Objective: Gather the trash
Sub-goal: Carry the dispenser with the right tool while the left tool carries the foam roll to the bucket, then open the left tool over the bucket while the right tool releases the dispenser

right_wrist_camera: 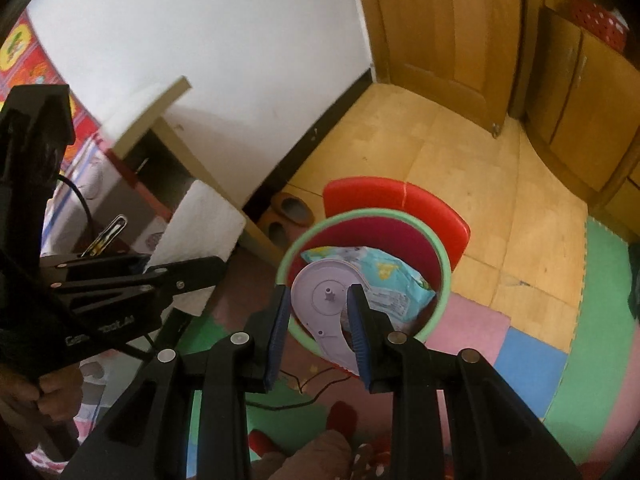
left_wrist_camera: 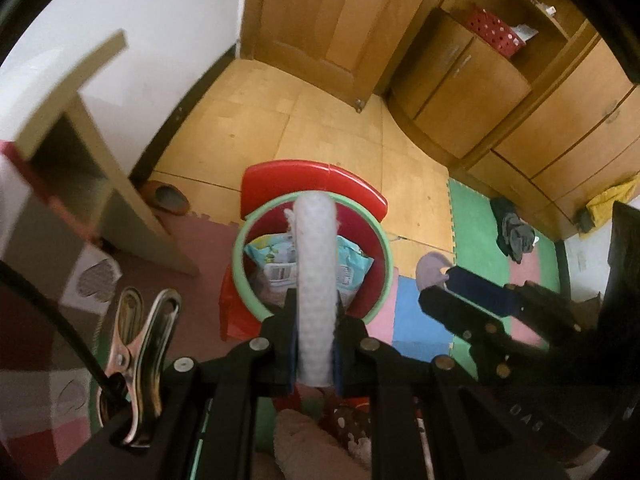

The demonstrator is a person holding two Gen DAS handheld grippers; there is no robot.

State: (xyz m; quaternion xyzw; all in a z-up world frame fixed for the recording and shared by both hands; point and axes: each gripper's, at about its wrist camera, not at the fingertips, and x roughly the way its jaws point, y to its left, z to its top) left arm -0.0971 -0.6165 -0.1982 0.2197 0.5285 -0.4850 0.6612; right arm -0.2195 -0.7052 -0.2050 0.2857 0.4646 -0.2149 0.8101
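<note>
A bin with a green rim (left_wrist_camera: 240, 256) and a red liner stands on the floor, with a light-blue wrapper (left_wrist_camera: 354, 262) inside. My left gripper (left_wrist_camera: 315, 300) is shut on a white paper towel (left_wrist_camera: 316, 240), which hangs edge-on over the bin's mouth. In the right wrist view my right gripper (right_wrist_camera: 318, 294) is shut on a lilac plastic disc piece (right_wrist_camera: 320, 280) just above the near side of the green rim (right_wrist_camera: 442, 256), with the wrapper (right_wrist_camera: 396, 280) behind it. The left gripper (right_wrist_camera: 180, 264) with its towel (right_wrist_camera: 204, 224) shows at the left there.
A red stool (left_wrist_camera: 312, 184) stands right behind the bin. Brown slippers (left_wrist_camera: 168, 198) lie by the wall under a bedside table (left_wrist_camera: 120, 184). Coloured foam mats (left_wrist_camera: 472, 216), a pile of clothes (left_wrist_camera: 514, 236), a wooden door and cupboards lie around. A thin cable (right_wrist_camera: 304, 388) runs across the mat.
</note>
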